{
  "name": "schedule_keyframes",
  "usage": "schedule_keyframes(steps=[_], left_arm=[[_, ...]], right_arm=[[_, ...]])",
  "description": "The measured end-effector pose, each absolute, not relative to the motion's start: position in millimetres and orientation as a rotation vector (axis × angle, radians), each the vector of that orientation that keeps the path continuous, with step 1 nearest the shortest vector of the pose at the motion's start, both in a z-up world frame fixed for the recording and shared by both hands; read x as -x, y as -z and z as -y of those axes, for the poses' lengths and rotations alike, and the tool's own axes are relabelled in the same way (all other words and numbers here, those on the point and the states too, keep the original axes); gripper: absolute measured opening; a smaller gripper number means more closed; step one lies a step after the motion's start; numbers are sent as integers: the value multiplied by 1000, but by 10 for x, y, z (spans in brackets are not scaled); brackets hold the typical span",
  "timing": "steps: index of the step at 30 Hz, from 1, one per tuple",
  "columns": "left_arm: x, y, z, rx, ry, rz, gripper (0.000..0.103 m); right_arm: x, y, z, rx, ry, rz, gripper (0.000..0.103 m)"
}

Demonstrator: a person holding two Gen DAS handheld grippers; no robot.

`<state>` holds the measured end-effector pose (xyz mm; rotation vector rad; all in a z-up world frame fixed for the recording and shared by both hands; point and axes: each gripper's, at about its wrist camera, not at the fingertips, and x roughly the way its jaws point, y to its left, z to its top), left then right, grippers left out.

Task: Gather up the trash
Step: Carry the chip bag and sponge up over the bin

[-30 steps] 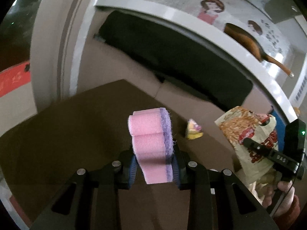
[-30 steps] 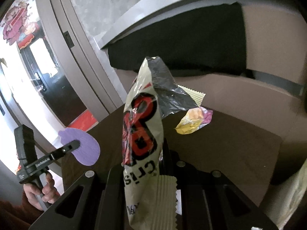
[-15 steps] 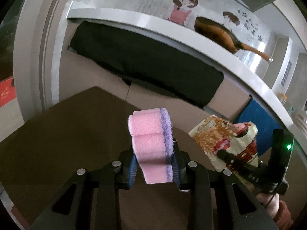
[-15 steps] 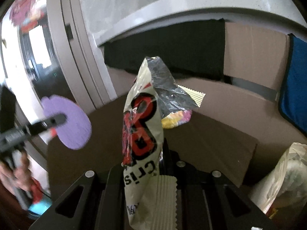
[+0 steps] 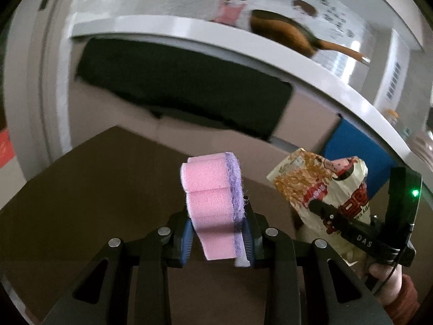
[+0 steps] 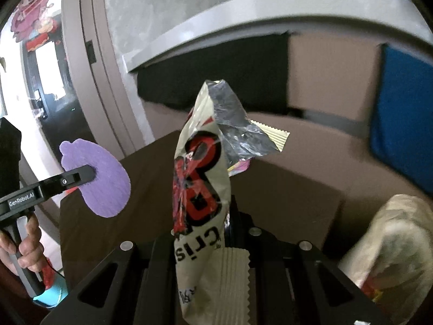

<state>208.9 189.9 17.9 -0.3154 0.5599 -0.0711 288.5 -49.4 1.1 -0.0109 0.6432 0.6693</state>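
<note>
My left gripper (image 5: 217, 239) is clamped on a pink and purple sponge (image 5: 212, 205), held above the brown table (image 5: 89, 189). To its right, my right gripper (image 6: 228, 230) pinches an empty snack bag (image 6: 201, 189) upright over the table; a small wrapper (image 6: 239, 166) lies behind it.

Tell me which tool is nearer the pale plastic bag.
Right. The right tool sits just left of the pale plastic bag; the left tool is farther left, across the table.
</note>
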Motion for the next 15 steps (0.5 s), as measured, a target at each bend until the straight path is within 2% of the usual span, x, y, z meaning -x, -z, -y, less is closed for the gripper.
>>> schedule_keyframes(steps=[15], left_arm=[[-2355,-479,-174,155,359,-513,32]], right_arm=[[-2516,-400,1977,-39,-435,-521,13]])
